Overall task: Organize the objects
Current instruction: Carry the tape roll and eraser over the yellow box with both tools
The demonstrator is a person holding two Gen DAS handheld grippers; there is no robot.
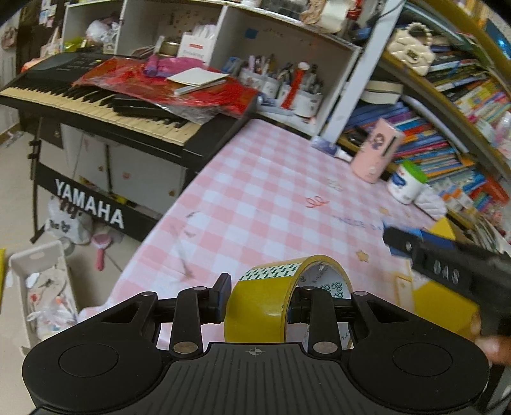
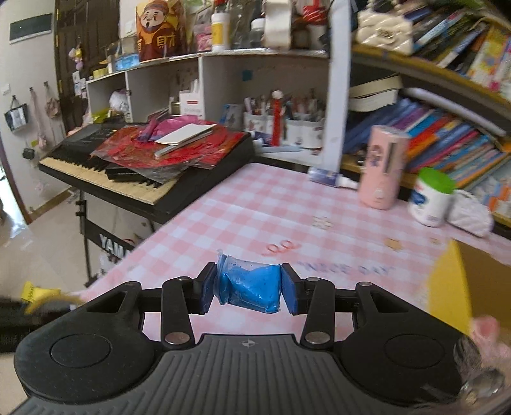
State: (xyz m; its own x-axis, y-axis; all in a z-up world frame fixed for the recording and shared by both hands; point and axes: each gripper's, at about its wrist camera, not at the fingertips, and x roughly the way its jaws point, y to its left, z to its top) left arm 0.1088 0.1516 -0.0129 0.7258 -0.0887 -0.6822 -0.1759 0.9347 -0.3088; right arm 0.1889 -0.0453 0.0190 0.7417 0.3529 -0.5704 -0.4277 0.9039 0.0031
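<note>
i've got tape [image 1: 271, 306] pinched left [image 1: 258, 301], blue putty [image 2: 252, 289] pinched right [image 2: 247, 292] (both lifted); next, the yellow box [image 2: 447, 287].

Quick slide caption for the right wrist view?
Right claw shut on a blue clay lump in clear plastic wrap, above the pink checked tablecloth.

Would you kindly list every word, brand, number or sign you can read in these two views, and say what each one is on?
"YAMAHA": white letters on the keyboard stand; the right wrist view shows only "YAM".
Two Chinese characters, the second reading "财": on the cartoon figure decoration.
"NICE DAY", blurred and uncertain: printed on the checked tablecloth.
Too small or blurred to read: the yellow tape roll core print, white jar label, book spines.
</note>
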